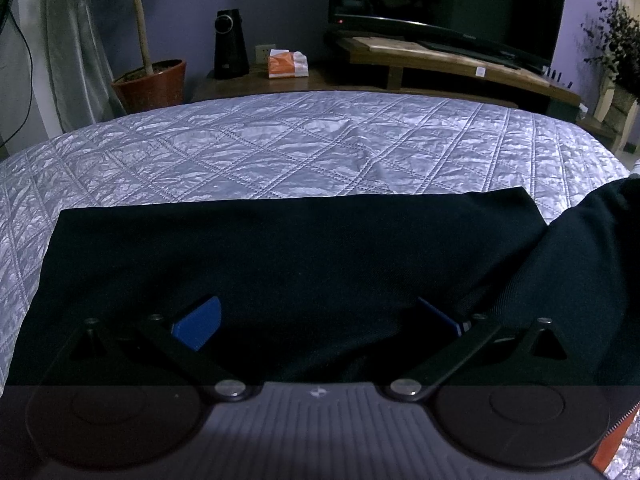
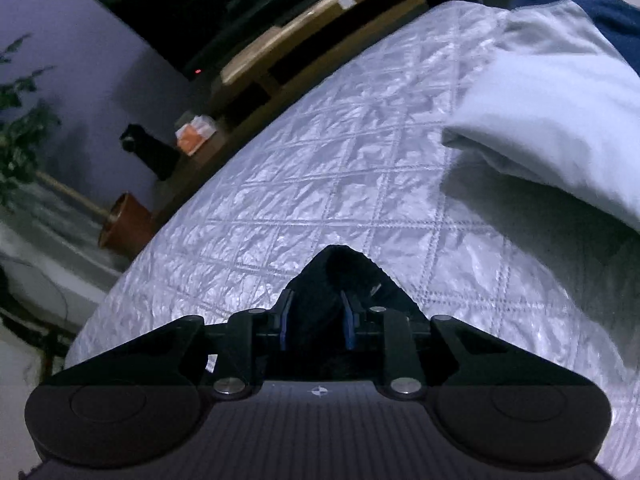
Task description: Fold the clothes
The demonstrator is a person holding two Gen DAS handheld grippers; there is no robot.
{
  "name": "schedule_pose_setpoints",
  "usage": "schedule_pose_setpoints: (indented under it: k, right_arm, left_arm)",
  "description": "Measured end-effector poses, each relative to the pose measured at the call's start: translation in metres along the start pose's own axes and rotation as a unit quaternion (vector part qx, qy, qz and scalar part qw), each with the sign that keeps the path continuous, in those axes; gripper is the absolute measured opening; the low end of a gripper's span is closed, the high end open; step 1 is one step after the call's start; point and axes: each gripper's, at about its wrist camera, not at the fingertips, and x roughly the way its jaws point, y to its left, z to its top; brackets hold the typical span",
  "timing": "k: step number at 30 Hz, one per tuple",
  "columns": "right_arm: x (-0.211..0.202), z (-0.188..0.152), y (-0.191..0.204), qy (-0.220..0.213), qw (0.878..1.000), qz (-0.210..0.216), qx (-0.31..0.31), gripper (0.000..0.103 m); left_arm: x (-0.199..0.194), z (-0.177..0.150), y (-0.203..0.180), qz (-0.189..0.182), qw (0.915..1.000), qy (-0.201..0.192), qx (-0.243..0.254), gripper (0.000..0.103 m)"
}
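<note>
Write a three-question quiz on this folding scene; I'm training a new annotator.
1. True or false: the left gripper is closed on the dark garment.
2. What does the right gripper hold?
A. the pillow
B. a bunch of dark fabric
C. nothing
3. What covers the bed?

Key:
1. False; its jaws stand wide open over the cloth.
2. B.
3. A silvery quilted bedspread.

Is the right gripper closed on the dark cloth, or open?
Closed on it: the right gripper has its blue pads close together with a bunch of dark cloth between them.
</note>
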Motion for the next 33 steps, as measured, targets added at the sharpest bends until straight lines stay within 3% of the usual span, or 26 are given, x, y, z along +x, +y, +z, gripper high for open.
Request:
schedule_pose_setpoints:
  k: [5, 10, 19, 21, 23, 25, 29, 31, 33]
  right_arm:
    - [-0.044, -0.008, 0.007, -0.019, 0.998, 0.047, -0.021, 0.024]
    - [-0.086, -0.037, -0.009, -0.028, 0.997, 0.071, 0.004, 0.021]
    - [-0.074, -0.054, -0.079, -0.027, 0.997, -0.007, 0.072, 0.021]
    - [-0.08, -0.055, -0.079, -0.024, 0.995, 0.041, 0.093, 0.021]
    - [-0.085, -0.055, -0.079, -0.019, 0.986, 0.123, 0.114, 0.021]
    - [-0.09, -0.055, -0.075, -0.018, 0.988, 0.111, 0.107, 0.021]
    - [-0.089, -0.063, -0.09, -0.013, 0.966, 0.176, 0.187, 0.021]
    - [-0.089, -0.063, -0.094, -0.014, 0.971, 0.151, 0.185, 0.021]
    - [-0.081, -0.061, -0.086, 0.01, 0.993, 0.053, 0.109, 0.019]
  left_arm:
    - [0.0, 0.0, 0.0, 0.0, 1.0, 0.0, 0.0, 0.103]
    - [0.0, 0.001, 0.001, -0.002, 1.0, 0.003, 0.0, 0.103]
    - [-0.001, 0.004, 0.01, -0.024, 0.9994, 0.003, -0.026, 0.1]
    - [-0.001, 0.005, 0.013, -0.027, 0.999, 0.004, -0.036, 0.1]
    - [-0.001, 0.005, 0.016, -0.029, 0.9985, 0.004, -0.047, 0.099]
    - [-0.002, 0.006, 0.018, -0.032, 0.998, 0.005, -0.054, 0.099]
    - [-0.005, 0.008, 0.018, -0.048, 0.9975, 0.005, -0.05, 0.095]
    - [-0.009, 0.01, 0.016, -0.052, 0.998, 0.002, -0.035, 0.094]
    - [-0.016, 0.01, 0.012, -0.047, 0.9989, -0.005, -0.007, 0.094]
